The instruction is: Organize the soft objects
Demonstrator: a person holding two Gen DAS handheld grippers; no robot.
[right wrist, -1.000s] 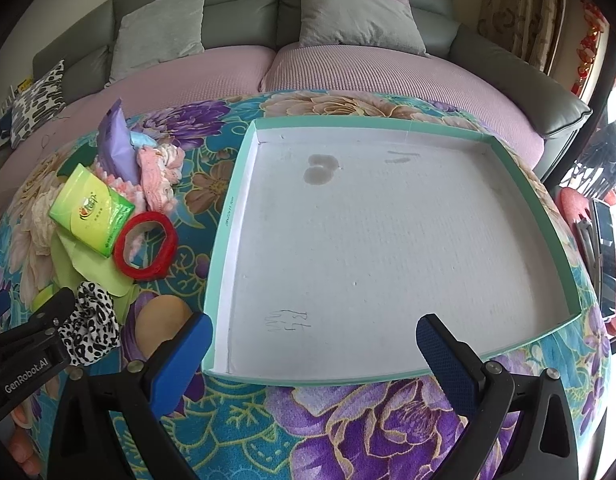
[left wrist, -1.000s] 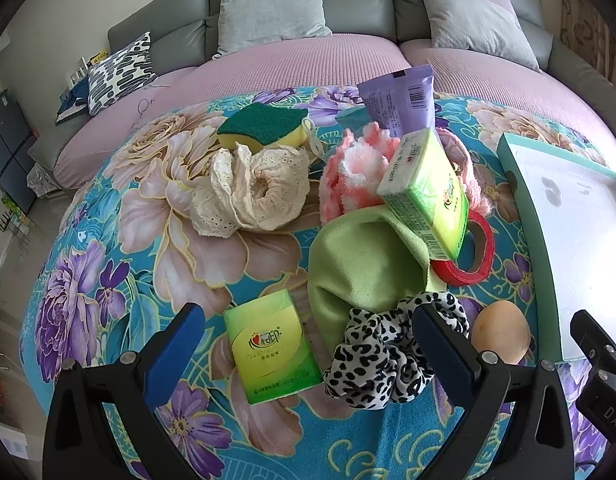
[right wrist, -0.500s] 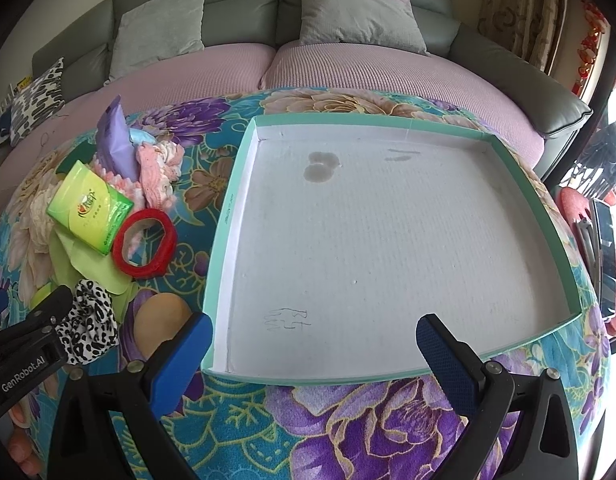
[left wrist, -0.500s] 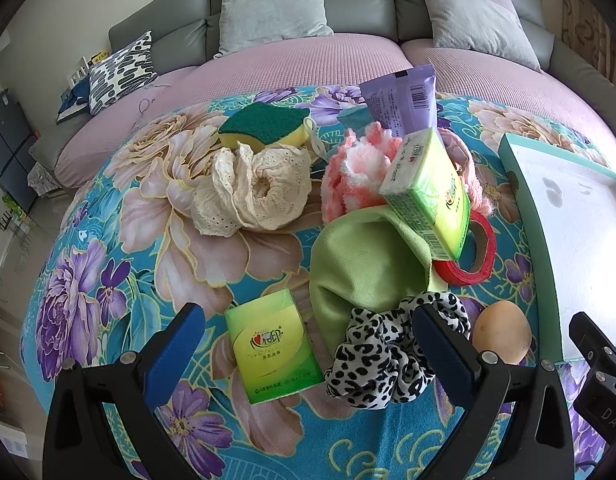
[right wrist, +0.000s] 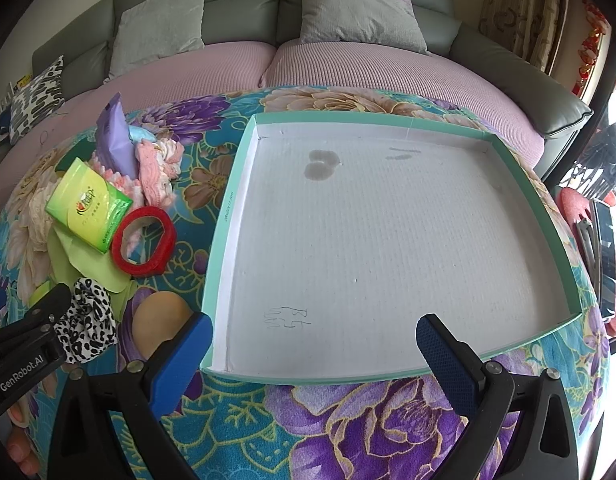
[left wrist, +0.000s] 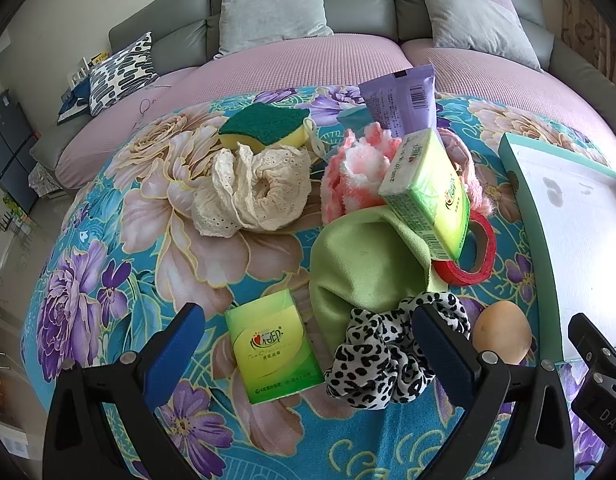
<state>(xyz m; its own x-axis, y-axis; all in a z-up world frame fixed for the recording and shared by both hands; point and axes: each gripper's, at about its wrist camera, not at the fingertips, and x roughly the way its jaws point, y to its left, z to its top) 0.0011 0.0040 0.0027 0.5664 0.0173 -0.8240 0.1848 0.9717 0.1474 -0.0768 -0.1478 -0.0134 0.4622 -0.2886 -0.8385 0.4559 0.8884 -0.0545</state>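
Note:
My left gripper [left wrist: 308, 344] is open above a floral cloth, with a green tissue pack [left wrist: 272, 354] and a leopard scrunchie [left wrist: 383, 364] lying between its fingers. Beyond them lie a green cloth [left wrist: 359, 264], a cream lace scrunchie [left wrist: 254, 190], a pink fluffy item [left wrist: 355, 172], a second tissue pack [left wrist: 429, 190] and a sponge [left wrist: 264, 126]. My right gripper [right wrist: 311, 346] is open over the near edge of a shallow teal-rimmed white tray [right wrist: 228, 200] with nothing in it.
A red tape roll [left wrist: 473, 256], a tan egg-shaped item [left wrist: 501, 338] and a purple tube [left wrist: 401, 100] sit among the pile. A pink-covered grey sofa [right wrist: 347, 64] with cushions lies beyond the table. Red items [right wrist: 579, 216] stand at the far right.
Both views have shifted very slightly; the objects have not moved and both grippers stay open.

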